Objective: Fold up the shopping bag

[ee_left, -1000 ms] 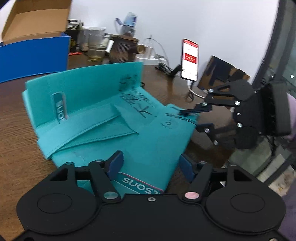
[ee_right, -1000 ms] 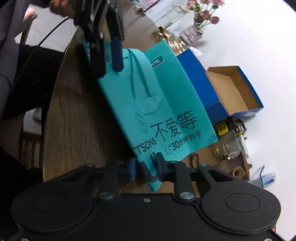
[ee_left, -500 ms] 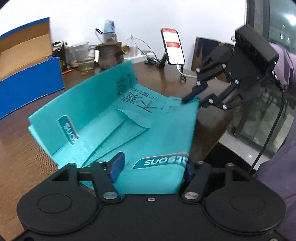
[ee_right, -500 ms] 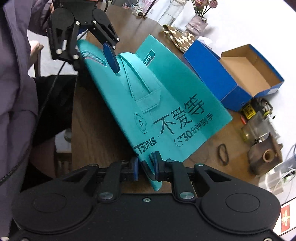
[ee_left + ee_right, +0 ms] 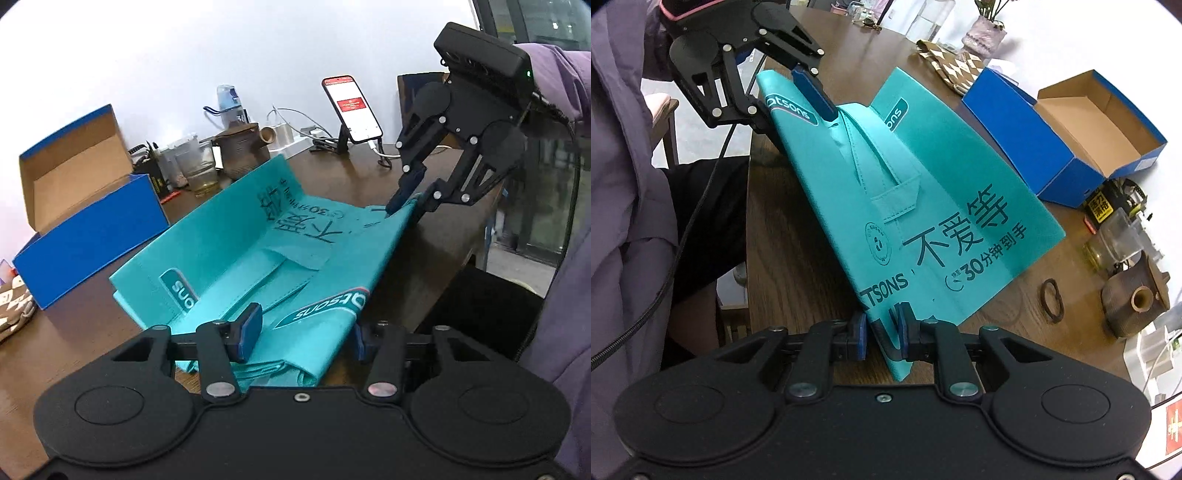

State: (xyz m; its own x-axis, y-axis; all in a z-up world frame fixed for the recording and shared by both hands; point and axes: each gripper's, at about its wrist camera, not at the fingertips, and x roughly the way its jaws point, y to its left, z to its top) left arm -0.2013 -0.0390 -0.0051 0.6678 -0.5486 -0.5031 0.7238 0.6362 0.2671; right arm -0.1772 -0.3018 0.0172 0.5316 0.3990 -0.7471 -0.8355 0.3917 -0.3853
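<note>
A: Where is the bag (image 5: pixel 923 206)?
B: On the table (image 5: pixel 790 258), its near long edge lifted off the wood.
A: Right gripper (image 5: pixel 881 332)?
B: Clamped on one corner of that edge.
A: Left gripper (image 5: pixel 303 332)?
B: Its jaws have just been closing around the other corner; the pads are not yet pressing it.

A dark wooden bench (image 5: pixel 790 258) carries an open blue cardboard box (image 5: pixel 88 236), with its lid up. Near the wall stand a brown clay teapot (image 5: pixel 242 151), a glass cup (image 5: pixel 197 171) and a blue water bottle (image 5: pixel 229 105). A phone (image 5: pixel 352 109) leans on a stand, its screen lit. A dark hair band (image 5: pixel 1052 301) lies on the wood.
</note>
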